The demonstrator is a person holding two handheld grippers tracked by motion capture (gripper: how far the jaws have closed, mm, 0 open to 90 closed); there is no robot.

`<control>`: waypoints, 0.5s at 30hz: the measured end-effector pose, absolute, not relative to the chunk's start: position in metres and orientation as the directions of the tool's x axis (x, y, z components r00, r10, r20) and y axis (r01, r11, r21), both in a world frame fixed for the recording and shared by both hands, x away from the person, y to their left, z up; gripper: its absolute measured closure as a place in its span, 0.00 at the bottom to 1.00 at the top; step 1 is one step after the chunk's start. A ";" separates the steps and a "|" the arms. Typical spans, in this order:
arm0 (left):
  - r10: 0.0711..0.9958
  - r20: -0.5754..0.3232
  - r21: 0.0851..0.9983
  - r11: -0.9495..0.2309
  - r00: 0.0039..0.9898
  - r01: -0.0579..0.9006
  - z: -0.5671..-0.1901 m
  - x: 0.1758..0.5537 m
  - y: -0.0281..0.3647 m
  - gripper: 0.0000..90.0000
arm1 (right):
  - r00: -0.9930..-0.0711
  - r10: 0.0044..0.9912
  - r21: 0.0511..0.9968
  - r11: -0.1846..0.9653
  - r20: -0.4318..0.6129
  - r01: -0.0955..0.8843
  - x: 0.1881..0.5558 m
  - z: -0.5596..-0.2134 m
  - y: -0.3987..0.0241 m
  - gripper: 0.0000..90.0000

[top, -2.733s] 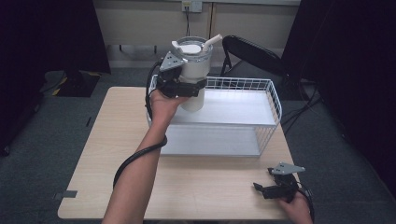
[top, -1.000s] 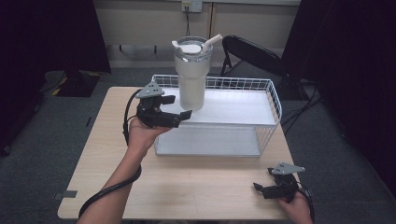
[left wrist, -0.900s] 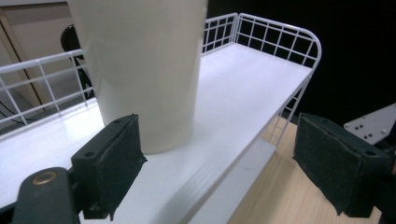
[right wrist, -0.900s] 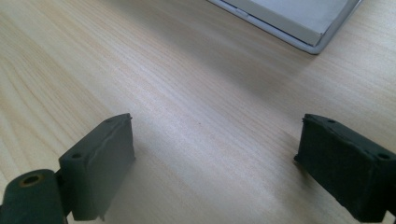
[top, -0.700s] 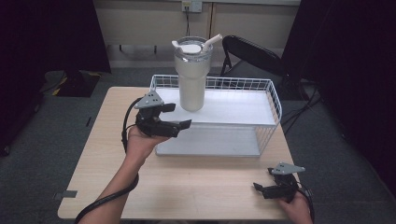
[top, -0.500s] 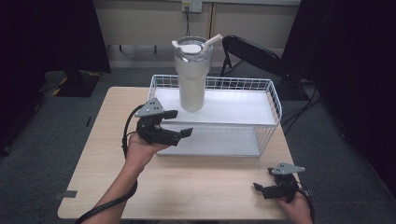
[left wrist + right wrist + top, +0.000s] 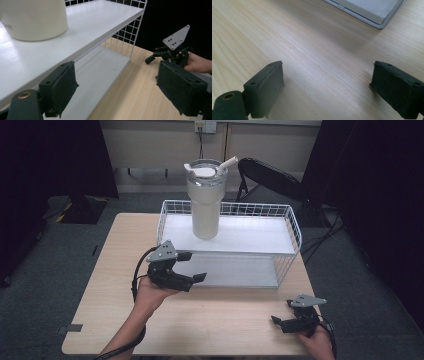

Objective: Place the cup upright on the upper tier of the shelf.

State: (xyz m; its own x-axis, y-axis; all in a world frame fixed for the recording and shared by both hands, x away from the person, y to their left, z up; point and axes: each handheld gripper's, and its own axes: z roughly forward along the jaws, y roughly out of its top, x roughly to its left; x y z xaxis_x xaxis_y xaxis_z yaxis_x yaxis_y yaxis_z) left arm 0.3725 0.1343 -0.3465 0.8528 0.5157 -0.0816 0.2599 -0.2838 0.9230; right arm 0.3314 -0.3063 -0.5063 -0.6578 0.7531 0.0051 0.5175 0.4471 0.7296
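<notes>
A tall cream tumbler (image 7: 205, 202) with a lid and straw stands upright on the top shelf of a white wire rack (image 7: 250, 237). My left gripper (image 7: 195, 266) hovers open at the rack's front left corner, away from the tumbler and holding nothing. In the left gripper view its jaws (image 7: 117, 92) stand wide apart beside the shelf edge (image 7: 100, 22), with the tumbler's base (image 7: 32, 20) up on the left. Near the table's front right, my right gripper (image 7: 281, 311) rests open and empty. The right gripper view shows its jaws (image 7: 327, 90) over bare wood.
The rack's lower shelf (image 7: 240, 270) is bare. The wooden table (image 7: 100, 270) has free room to the left and in front of the rack. A black chair (image 7: 270, 175) stands behind the table. The right gripper (image 7: 172, 52) appears far off in the left gripper view.
My left gripper has come away from the tumbler, pulling back and down to the rack's front left corner. The tumbler stays on the top shelf. The right gripper has not moved.
</notes>
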 end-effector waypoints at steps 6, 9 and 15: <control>0.509 -0.089 0.918 -0.292 0.856 0.269 -0.362 0.369 0.137 0.17 | -0.658 0.753 0.730 0.447 0.005 0.518 0.331 -0.506 -0.306 0.11; 0.497 -0.103 0.912 -0.299 0.861 0.282 -0.372 0.367 0.138 0.17 | -0.658 0.753 0.730 0.447 0.005 0.518 0.331 -0.506 -0.306 0.11; 0.499 -0.117 0.905 -0.303 0.859 0.300 -0.385 0.364 0.141 0.17 | -0.658 0.753 0.730 0.447 0.005 0.518 0.331 -0.506 -0.306 0.11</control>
